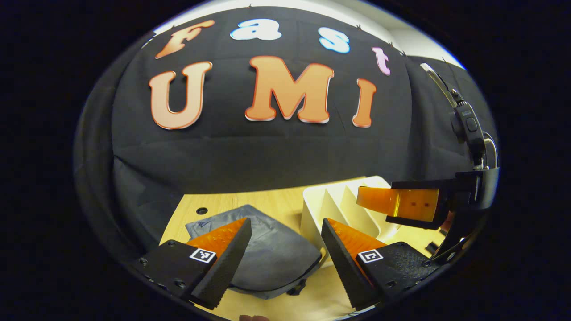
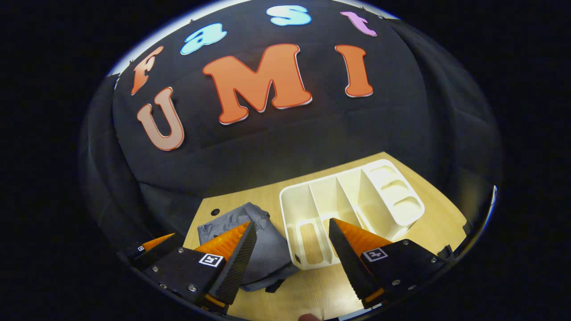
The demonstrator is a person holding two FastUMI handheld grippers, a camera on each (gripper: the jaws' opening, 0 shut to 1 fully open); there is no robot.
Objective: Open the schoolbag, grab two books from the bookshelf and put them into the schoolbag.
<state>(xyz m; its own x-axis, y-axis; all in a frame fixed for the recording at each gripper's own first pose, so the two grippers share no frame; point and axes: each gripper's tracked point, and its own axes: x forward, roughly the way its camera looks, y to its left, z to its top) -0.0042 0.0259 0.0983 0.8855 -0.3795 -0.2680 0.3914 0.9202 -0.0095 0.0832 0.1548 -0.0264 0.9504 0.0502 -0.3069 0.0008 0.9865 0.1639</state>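
Grey schoolbag (image 2: 261, 249) lies flat beside white bookshelf (image 2: 352, 209), slots bookless; both grippers (image 1: 283, 249) (image 2: 292, 254) hover, jaws apart, holding nothing; fits bag unopened or books already packed

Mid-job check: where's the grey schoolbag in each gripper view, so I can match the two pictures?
Left gripper view: the schoolbag lies low centre on the table, between that gripper's own fingers, left of the white shelf.
Right gripper view: the schoolbag lies lower left of centre, partly behind the left finger, touching the shelf's near corner.
Shared landmark: the white shelf, right of the bag in both.
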